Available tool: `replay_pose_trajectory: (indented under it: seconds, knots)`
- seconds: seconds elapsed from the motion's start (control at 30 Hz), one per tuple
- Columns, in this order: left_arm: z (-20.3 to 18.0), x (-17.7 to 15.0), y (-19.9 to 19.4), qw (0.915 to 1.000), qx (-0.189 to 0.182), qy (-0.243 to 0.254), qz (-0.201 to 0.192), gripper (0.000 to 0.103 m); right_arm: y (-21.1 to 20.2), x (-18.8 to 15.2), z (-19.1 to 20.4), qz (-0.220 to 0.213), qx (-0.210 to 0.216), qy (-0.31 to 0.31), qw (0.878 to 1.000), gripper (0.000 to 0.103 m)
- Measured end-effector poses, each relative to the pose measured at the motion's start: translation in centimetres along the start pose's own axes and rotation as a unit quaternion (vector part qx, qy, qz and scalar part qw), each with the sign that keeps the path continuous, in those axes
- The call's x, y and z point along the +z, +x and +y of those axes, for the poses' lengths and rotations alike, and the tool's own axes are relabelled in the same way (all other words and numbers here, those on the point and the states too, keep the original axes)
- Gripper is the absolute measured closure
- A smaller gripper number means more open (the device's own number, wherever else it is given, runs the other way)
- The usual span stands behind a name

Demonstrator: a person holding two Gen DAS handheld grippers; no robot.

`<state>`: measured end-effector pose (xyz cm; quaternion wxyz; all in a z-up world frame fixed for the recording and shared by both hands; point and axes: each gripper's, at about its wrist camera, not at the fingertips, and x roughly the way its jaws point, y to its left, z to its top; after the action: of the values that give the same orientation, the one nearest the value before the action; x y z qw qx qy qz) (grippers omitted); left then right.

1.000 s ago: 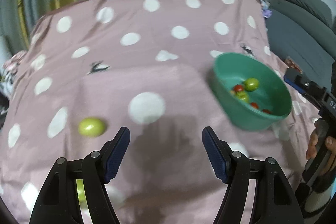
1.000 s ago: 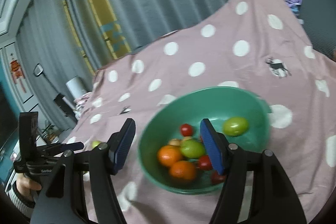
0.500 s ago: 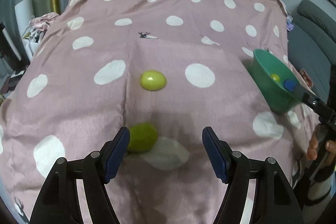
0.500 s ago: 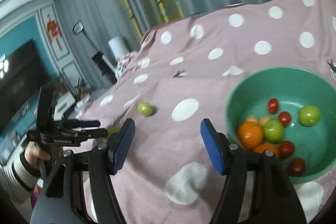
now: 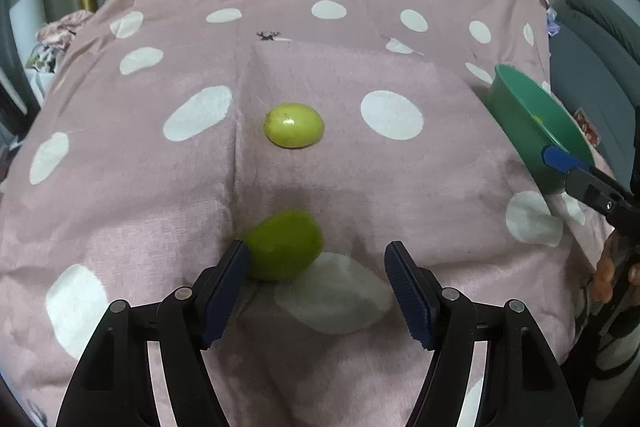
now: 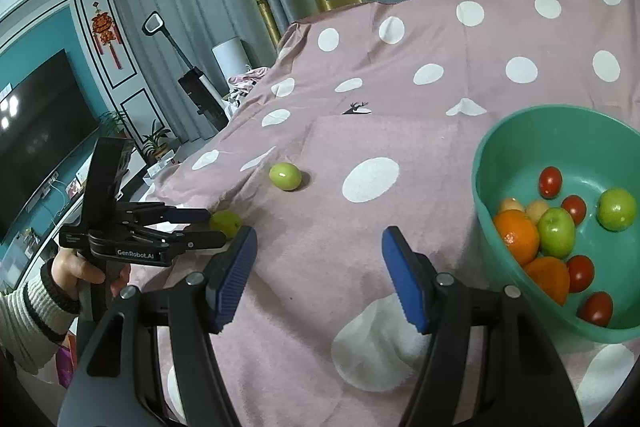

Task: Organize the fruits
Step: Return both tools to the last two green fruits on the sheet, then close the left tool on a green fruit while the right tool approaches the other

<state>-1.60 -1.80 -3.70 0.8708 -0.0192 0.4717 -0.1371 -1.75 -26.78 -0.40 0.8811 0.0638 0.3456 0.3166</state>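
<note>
Two green fruits lie on the pink polka-dot cloth. The near green fruit sits just in front of my open left gripper, against its left finger's tip; it also shows in the right wrist view. The far green fruit lies further ahead, also seen in the right wrist view. My right gripper is open and empty, left of the green bowl. The bowl holds oranges, green fruits and cherry tomatoes, and shows at the right of the left wrist view.
The cloth covers a raised surface that drops off at its edges. A grey sofa stands at the right. A TV, plants and a floor cleaner stand at the left in the right wrist view.
My left gripper swung left from the bowl and came in close to the near green fruit. My right gripper turned left off the bowl toward the cloth. Both stayed open.
</note>
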Motion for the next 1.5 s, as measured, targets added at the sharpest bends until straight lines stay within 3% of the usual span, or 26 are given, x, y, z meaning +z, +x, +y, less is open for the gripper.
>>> replay_pose_trajectory:
  seconds: [0.3,0.6,1.3,1.4,1.5]
  knots:
    - [-0.3,1.4,1.4,0.9998,0.014,0.011,0.003,0.035,0.4,-0.2,-0.1,0.007,-0.005,0.001,1.0,0.037]
    - [-0.7,0.9,2.8,0.9987,0.035,0.028,0.024,0.047,0.5,-0.2,0.0,0.008,-0.002,0.002,1.0,0.036]
    - [-1.1,0.8,3.2,0.9982,0.042,0.033,0.027,0.048,1.2,-0.5,0.2,0.018,-0.003,0.003,1.0,0.035]
    - [-1.0,0.6,3.1,0.9981,0.048,0.031,0.021,0.063,1.4,-0.5,0.3,0.021,-0.003,0.002,1.0,0.034]
    - [-0.8,0.5,2.9,0.9987,0.042,0.029,0.01,0.063,1.8,-0.6,0.5,0.025,-0.003,-0.001,1.0,0.034]
